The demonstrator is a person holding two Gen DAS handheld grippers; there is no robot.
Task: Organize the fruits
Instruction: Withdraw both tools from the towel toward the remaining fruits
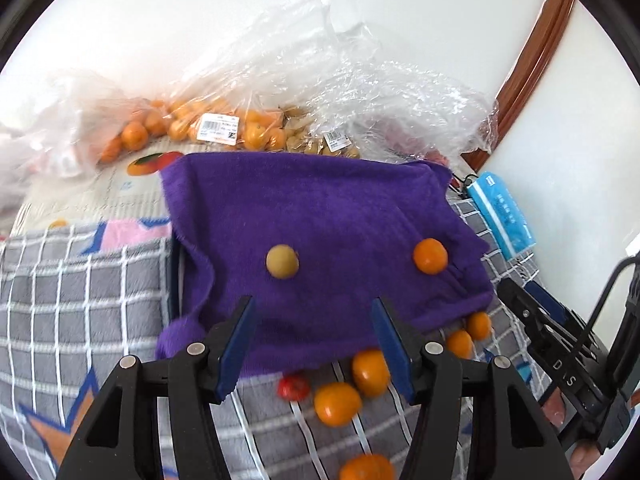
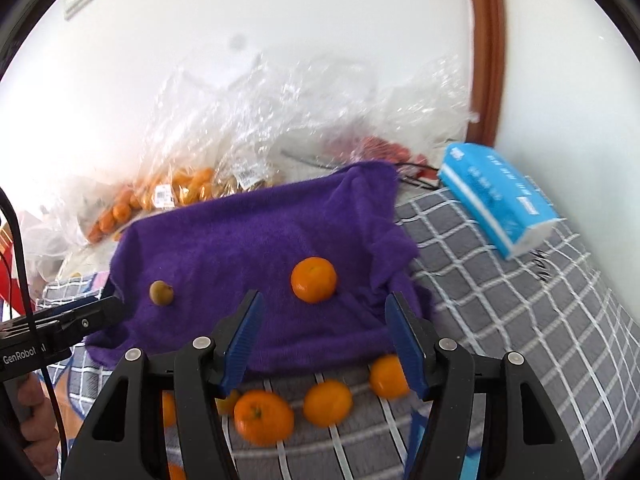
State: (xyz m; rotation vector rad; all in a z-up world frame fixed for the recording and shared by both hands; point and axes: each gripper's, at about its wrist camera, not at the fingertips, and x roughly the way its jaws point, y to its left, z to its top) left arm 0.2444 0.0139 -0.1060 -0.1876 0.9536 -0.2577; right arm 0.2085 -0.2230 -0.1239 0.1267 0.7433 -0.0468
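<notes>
A purple towel [image 1: 312, 232] [image 2: 260, 248] lies over a box on the checked blanket. On it sit a small yellow-brown fruit [image 1: 282, 261] [image 2: 161, 292] and a mandarin [image 1: 430, 256] [image 2: 313, 279]. Several loose mandarins [image 1: 337, 403] [image 2: 263, 417] and a small red fruit [image 1: 293, 387] lie on the blanket at the towel's near edge. My left gripper [image 1: 312, 320] is open and empty above the towel's near edge. My right gripper [image 2: 323, 314] is open and empty just short of the mandarin on the towel.
Clear plastic bags of mandarins [image 1: 192, 124] [image 2: 180, 188], small yellow fruits [image 1: 304, 136] and red fruits [image 2: 380, 148] lie behind the towel against the white wall. A blue tissue pack [image 1: 502, 216] [image 2: 500, 204] lies at the right. The grey checked blanket [image 1: 80, 300] [image 2: 520, 320] covers the surface.
</notes>
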